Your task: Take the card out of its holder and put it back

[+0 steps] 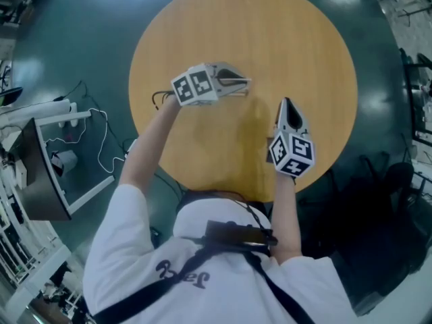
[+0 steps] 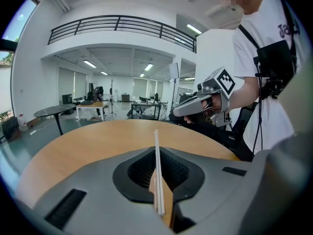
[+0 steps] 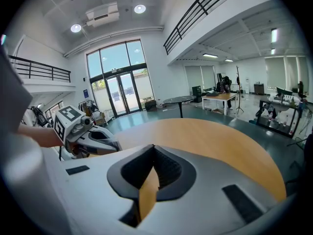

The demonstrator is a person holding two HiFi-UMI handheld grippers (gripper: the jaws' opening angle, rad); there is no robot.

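A thin white card (image 2: 157,180), seen edge-on, stands upright between the jaws of my left gripper (image 2: 157,153), which is shut on it. In the head view my left gripper (image 1: 244,82) hangs over the left part of the round wooden table (image 1: 270,32) and points right. My right gripper (image 1: 286,102) hovers near the table's front right and points away from me. Its jaws (image 3: 153,148) meet at the tip with nothing between them. I see no separate card holder in any view.
The table stands on a dark green floor. A white frame with cables (image 1: 61,147) stands at the left, and dark chairs (image 1: 395,181) at the right. Each gripper sees the other across the table: the right gripper (image 2: 200,102), the left gripper (image 3: 90,136).
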